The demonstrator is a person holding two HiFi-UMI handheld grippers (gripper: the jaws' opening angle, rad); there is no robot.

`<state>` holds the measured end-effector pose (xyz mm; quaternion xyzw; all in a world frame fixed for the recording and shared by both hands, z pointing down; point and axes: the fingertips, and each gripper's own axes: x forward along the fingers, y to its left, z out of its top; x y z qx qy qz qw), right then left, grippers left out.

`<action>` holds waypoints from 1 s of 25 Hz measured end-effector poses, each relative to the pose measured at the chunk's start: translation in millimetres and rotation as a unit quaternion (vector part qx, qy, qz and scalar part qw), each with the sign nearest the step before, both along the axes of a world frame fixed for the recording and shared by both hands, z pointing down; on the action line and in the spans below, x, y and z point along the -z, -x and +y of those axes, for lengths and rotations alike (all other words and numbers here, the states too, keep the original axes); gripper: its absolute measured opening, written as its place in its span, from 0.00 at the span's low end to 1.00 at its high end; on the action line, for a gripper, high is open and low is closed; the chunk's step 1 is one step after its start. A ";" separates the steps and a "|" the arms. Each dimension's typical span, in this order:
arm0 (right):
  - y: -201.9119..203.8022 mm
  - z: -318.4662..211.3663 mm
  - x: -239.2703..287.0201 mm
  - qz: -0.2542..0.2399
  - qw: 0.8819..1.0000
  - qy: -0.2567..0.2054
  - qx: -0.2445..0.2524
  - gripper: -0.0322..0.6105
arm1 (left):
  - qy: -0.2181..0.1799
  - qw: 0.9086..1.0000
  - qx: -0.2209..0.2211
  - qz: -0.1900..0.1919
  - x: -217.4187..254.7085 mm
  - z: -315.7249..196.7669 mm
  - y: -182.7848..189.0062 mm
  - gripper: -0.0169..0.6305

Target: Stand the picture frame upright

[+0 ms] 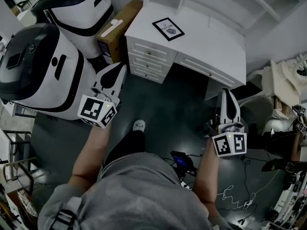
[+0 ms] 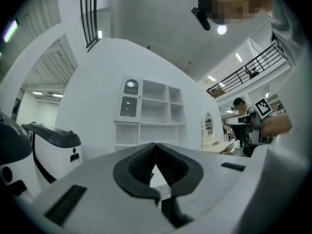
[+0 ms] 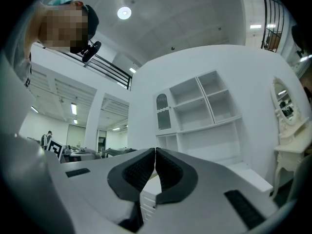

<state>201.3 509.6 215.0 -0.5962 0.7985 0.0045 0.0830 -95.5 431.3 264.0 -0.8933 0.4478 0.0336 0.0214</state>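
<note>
Picture frame [image 1: 168,28] flat on its back on the white desk [image 1: 211,42], black-bordered round a pale print, at 12 o'clock in the head view, toward the desk's left rear part. Touched by neither tong, well apart from both.

Far left, at 9 o'clock: a big white-and-black machine [image 1: 38,66], with a second one [image 1: 79,8] beyond it at 11 o'clock. Just right of those, a brown cardboard box [image 1: 117,30] against the desk's left end.

Next, at 10 o'clock: left gripper [image 1: 121,71], held level, tip aimed toward the desk drawers [image 1: 148,56], the frame at 1 o'clock from it. In its own view, left gripper [image 2: 155,149] fully closed, ribbed faces meeting at the tip, nothing caught between. Ahead at 12 o'clock there, a white shelf unit [image 2: 156,111].

Centre, at 6 o'clock: grey shirt [image 1: 144,195], and above it one shoe [image 1: 139,125] on the dark floor.

Then, at 3 o'clock: right gripper [image 1: 227,94], in front of the desk's right end, the frame at 11 o'clock from it. In its own view, right gripper [image 3: 155,152] likewise closed and empty. Same kind of white shelving [image 3: 204,111] at 1 o'clock, an oval mirror [image 3: 285,104] at 3 o'clock.

Far right, at 4 o'clock in the head view: loose cables [image 1: 235,195] on the floor.
</note>
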 end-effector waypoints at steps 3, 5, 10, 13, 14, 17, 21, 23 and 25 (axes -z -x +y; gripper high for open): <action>1.2 -24.8 -2.4 -0.002 1.000 0.001 -0.002 0.09 | 0.004 1.000 -0.001 -0.003 -4.3 -27.7 0.1 0.04; 2.1 -41.1 -5.0 -0.003 1.000 0.003 -0.004 0.09 | 0.007 1.000 -0.003 -0.002 -6.8 -45.4 0.3 0.04; 6.2 -81.0 -7.9 -0.005 1.000 0.004 -0.007 0.09 | 0.003 1.000 -0.013 0.005 -5.8 -87.2 -6.1 0.04; 11.7 -102.6 -7.8 -0.002 1.000 0.004 -0.010 0.09 | -0.003 1.000 -0.025 0.010 -2.0 -110.0 -10.9 0.04; 13.5 -109.4 -6.9 -0.001 1.000 0.003 -0.011 0.09 | -0.006 1.000 -0.029 0.012 -0.2 -117.1 -12.1 0.04; 18.0 -127.0 -3.1 0.002 1.000 -0.001 -0.014 0.09 | -0.021 0.999 -0.037 0.011 4.4 -135.8 -13.9 0.04; 20.4 -142.4 -1.5 0.005 1.000 -0.005 -0.018 0.09 | -0.026 0.999 -0.040 0.014 5.9 -155.7 -14.9 0.04; 20.0 -148.3 -2.8 0.005 1.000 -0.005 -0.019 0.09 | -0.024 0.999 -0.042 0.016 5.3 -163.8 -15.2 0.04; 19.3 -152.7 -4.5 0.002 1.000 -0.004 -0.021 0.09 | -0.021 0.999 -0.042 0.017 4.1 -170.0 -14.4 0.04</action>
